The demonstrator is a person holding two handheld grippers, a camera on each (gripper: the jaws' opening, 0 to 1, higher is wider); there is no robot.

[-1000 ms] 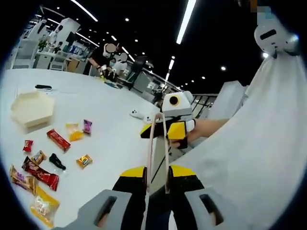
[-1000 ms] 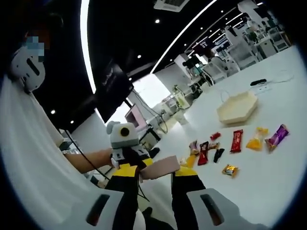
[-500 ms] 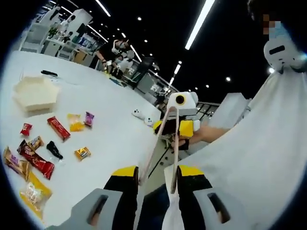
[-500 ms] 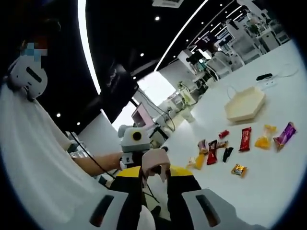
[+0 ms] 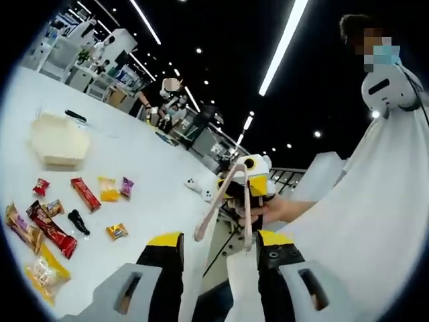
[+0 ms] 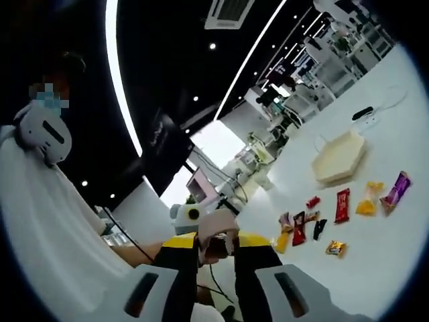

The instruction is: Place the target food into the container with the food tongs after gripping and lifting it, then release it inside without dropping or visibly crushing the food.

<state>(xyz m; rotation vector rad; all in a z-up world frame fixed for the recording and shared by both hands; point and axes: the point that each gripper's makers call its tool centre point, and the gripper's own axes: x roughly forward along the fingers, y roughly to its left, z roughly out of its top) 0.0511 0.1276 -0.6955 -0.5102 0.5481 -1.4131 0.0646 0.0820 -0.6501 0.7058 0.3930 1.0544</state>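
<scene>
Pink food tongs (image 5: 231, 201) hang in the air off the table's edge, between my two grippers. My right gripper (image 6: 216, 240) is shut on their looped hinge end (image 6: 218, 227). It also appears in the left gripper view as the right gripper (image 5: 249, 184). My left gripper (image 5: 220, 240) is open, and the tongs' two spread arms end between its jaws without touching them. A beige hexagonal container (image 5: 59, 141) (image 6: 340, 155) sits on the white table (image 5: 154, 161). Beside it lie several wrapped snacks, among them a red bar (image 5: 86, 193) (image 6: 342, 204), a purple wrapper (image 6: 395, 188) and a gold candy (image 5: 116, 231) (image 6: 335, 248).
A person in a white garment (image 5: 362, 221) stands close behind both grippers. White controllers (image 5: 194, 184) and a black item (image 5: 75, 115) lie on the table. The table edge (image 5: 211, 231) runs just under the tongs. Desks and people are far behind.
My left gripper's jaws have opened off the tongs' arms, which have spread. My right gripper's jaws have closed onto the hinge end. Both views have tilted upward.
</scene>
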